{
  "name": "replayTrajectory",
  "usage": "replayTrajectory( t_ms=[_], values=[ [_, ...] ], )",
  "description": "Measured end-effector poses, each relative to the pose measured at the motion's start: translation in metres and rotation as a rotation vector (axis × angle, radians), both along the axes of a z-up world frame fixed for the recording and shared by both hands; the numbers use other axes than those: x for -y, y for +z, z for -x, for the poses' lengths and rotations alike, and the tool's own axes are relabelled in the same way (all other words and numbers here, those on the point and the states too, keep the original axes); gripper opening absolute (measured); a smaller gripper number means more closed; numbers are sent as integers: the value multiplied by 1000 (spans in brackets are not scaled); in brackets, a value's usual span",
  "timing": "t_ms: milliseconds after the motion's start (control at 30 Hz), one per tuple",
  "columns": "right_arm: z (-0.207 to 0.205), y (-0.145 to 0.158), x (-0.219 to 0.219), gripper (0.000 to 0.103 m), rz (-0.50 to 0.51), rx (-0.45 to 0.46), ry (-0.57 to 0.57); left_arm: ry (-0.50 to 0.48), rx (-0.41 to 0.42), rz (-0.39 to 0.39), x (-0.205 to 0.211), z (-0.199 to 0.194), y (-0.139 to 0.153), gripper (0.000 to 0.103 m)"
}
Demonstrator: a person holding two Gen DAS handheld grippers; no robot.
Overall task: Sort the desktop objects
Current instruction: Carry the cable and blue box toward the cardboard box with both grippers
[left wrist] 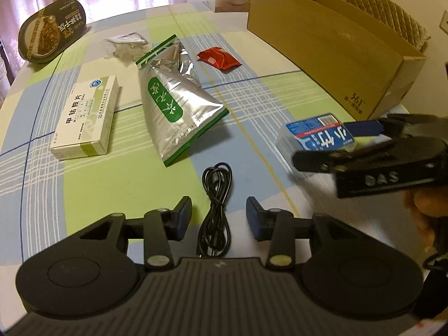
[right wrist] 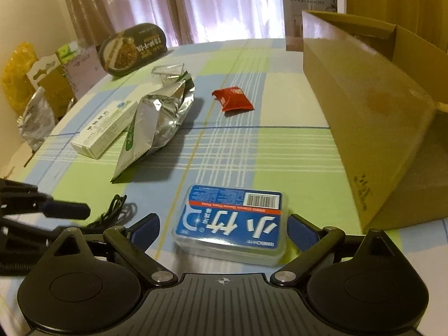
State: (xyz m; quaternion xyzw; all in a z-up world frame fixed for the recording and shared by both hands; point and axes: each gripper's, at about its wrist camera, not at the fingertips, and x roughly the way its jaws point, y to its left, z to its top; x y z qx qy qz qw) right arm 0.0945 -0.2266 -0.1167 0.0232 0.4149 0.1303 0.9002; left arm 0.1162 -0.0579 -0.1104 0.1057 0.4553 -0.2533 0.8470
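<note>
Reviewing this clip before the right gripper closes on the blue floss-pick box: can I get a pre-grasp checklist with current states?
1. Right gripper open wide enough: ok, fingers stand either side of the floss-pick box.
2. Box centred between fingers: ok, roughly; its right edge sits nearer that finger.
3. Box clear of other items: ok, nothing touches it; the black cable lies to its left.
4. Left gripper out of the way: ok, open over the cable, apart from the box.
5. Cardboard box open to receive: ok, flap raised.
6. Finger height against the tablecloth: cannot tell.
</note>
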Motion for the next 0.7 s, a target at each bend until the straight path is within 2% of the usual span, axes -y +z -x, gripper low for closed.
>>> replayTrajectory(
  t_ms=[100,167,333,400,567,700],
  values=[
    [-5,-4,-8,94,43,-4,-20,-11,7,-13,-1,2,-3,37],
    [-5,-6,-11,86,73,-5,-16,-15,6,-10,-1,2,-4,37],
    [6,-3,-8,85,73,19,3,-44,-6,-43,3,0,-9,34],
    [12,1,-6,85,70,25,13,-46,-5,-46,4,0,-8,17],
    [27,13,-2,85,55,43,5,-60,-39,8,2,3,-7,17],
    [37,22,3,85,42,50,-9,-76,-32,34,3,11,1,16]
  ],
)
